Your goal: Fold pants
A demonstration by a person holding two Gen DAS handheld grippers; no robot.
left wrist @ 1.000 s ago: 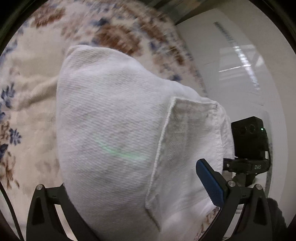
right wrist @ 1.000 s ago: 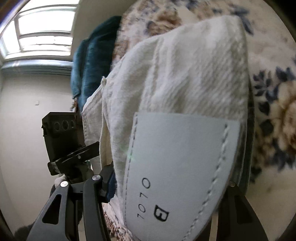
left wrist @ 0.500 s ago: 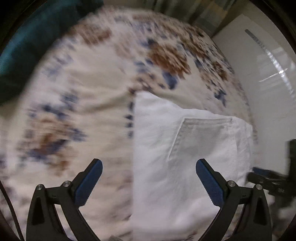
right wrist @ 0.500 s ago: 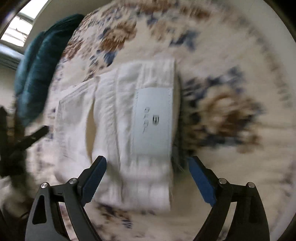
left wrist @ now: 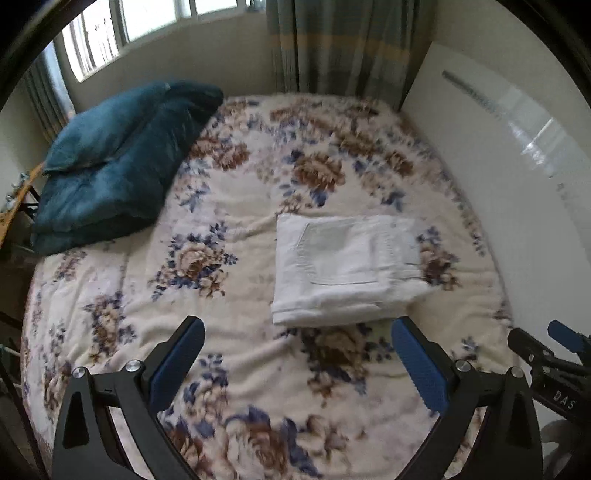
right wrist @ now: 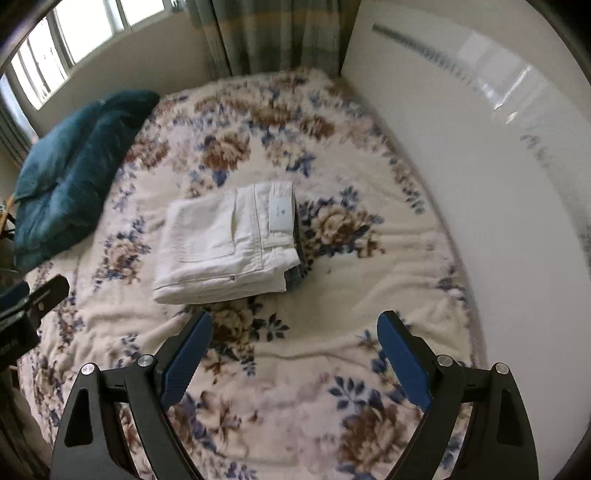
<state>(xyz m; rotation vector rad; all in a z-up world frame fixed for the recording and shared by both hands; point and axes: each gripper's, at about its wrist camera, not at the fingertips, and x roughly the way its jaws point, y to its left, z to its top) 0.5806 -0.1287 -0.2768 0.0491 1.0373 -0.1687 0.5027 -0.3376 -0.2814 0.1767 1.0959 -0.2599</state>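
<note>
The white pants (left wrist: 343, 266) lie folded in a compact rectangle on the floral bedspread (left wrist: 229, 206), back pocket and waistband label up. They also show in the right wrist view (right wrist: 229, 243). My left gripper (left wrist: 295, 354) is open and empty, held back above the bed, short of the pants. My right gripper (right wrist: 295, 350) is open and empty, also back from the pants. The right gripper's tip shows at the left wrist view's right edge (left wrist: 554, 347).
A dark teal pillow pile (left wrist: 118, 162) sits at the bed's far left. A white wall panel (left wrist: 517, 184) runs along the bed's right side. Curtains (left wrist: 340, 44) and a window (left wrist: 110, 33) are behind the bed.
Both grippers let go of the folded pants, opened, and pulled back and up. The pants now rest on the bed and the whole bed is in view.
</note>
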